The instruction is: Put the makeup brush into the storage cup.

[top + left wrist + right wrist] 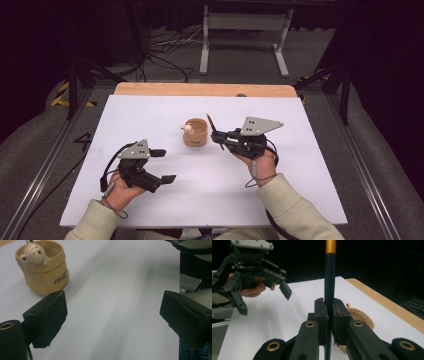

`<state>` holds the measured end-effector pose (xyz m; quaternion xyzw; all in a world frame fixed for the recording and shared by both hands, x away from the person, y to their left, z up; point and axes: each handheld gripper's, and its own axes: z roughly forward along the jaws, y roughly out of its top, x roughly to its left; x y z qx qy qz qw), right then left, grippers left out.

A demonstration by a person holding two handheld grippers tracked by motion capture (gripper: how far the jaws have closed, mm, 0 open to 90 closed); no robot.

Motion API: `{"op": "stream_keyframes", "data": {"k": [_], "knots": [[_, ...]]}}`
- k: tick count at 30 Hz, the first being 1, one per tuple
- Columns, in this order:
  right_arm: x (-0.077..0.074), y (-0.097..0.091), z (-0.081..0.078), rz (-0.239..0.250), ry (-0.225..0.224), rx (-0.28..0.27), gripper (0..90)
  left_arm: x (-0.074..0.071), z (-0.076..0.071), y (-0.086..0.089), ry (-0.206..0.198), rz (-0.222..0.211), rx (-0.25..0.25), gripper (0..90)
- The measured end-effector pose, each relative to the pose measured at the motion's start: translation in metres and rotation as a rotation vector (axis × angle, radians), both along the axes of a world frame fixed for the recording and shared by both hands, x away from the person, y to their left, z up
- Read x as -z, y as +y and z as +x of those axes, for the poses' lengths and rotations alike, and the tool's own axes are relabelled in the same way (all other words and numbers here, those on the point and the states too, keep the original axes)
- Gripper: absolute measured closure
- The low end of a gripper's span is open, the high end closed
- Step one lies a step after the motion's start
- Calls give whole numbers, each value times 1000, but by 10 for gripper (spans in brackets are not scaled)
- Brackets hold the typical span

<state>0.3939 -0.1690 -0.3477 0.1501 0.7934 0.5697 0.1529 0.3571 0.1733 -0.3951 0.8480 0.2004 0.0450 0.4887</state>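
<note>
A tan pot [195,134] with a small bear figure [188,128] on its rim stands in the middle of the white board [150,115]. To the right of the pot, my right gripper [219,138] is shut on a dark pencil [210,121] that points up and away. In the right gripper view the pencil [329,277], with its gold band, stands clamped between the jaws of my right gripper [330,315]. My left gripper [164,165] is open at the front left with nothing between its jaws. From the left gripper view the pot [42,270] lies ahead and to the left of my left gripper [115,317].
A wooden table edge [200,90] runs behind the board. On the floor beyond it are a metal stand [245,22] and loose cables [165,50]. The right gripper view takes in the left gripper [264,300] farther off and part of the pot [362,317].
</note>
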Motion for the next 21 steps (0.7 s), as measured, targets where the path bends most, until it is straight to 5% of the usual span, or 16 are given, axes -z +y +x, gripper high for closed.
{"op": "stream_keyframes", "data": {"k": [10,21], "knots": [[6,4,14,71,16,56,842,4,-2,11,-4,-20,-36,83],[9,10,24,95,1,124,842,6,0,11,-1,-19,-25,80]]}}
